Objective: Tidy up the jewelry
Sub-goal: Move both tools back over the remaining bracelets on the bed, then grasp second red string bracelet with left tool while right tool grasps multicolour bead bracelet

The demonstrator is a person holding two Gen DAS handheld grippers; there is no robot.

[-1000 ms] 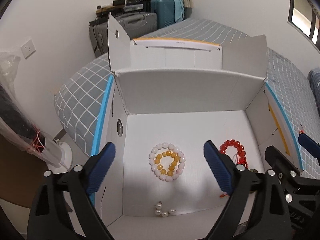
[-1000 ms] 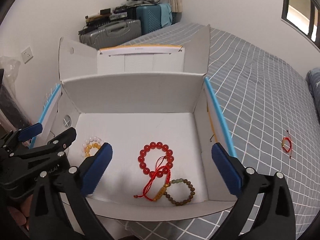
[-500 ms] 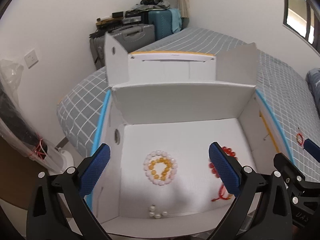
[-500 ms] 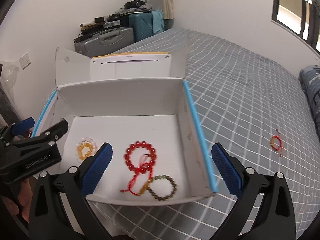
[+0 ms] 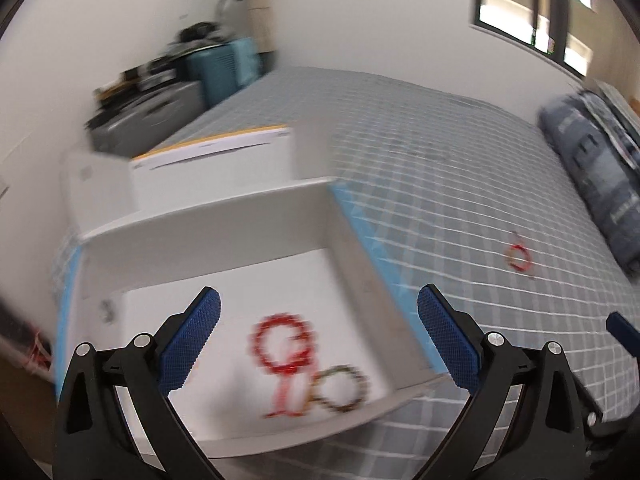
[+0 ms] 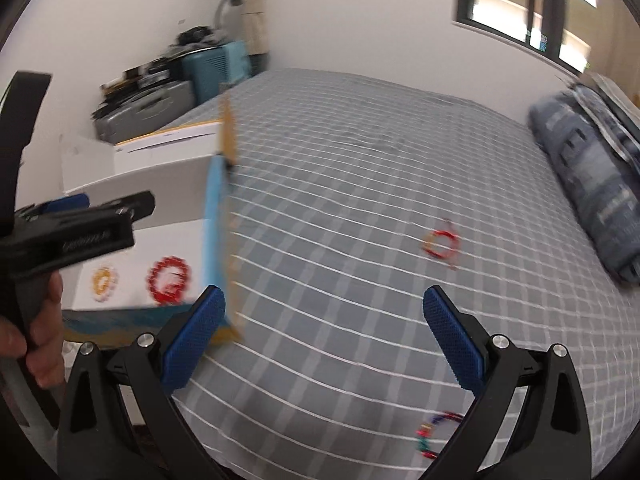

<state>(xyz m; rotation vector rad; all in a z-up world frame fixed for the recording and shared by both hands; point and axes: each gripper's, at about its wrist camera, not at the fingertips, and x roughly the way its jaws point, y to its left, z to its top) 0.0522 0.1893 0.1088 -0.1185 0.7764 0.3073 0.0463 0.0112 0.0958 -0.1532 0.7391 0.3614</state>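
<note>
While both views are smeared by motion, the layout reads clearly enough, taking the white cardboard box (image 5: pixel 224 216) at the bed's corner as the landmark. Inside it, toward its left, lies a pale-and-amber bead bracelet (image 6: pixel 105 282); next comes a red bead bracelet (image 5: pixel 282 342) with a red cord tail, and touching that tail on its right a dark greenish bead bracelet (image 5: pixel 340 389), near the box's front edge.

The left gripper (image 5: pixel 318 346) hangs over the box's front, jaws spread wide with nothing between the pads; through the gap show the red and greenish bracelets.

Right of the box's blue-edged wall, out on the grey checked bedspread (image 6: pixel 360 184), a small red cord bracelet (image 6: pixel 440 243) lies well apart from the box. It is a flat loop, so it has no real long axis, though a short cord end sticks out at its far side. The right gripper (image 6: pixel 324 340) is also spread and empty, and the loop sits ahead of it, beyond its right pad. A second loose piece, a multicoloured bead bracelet (image 6: pixel 438 432), lies nearer, low by the right finger.

I judge the right hand the nearer one for both loose pieces, the left being occupied at the box side; the reach runs away from the box, forward and slightly rightward.
</note>
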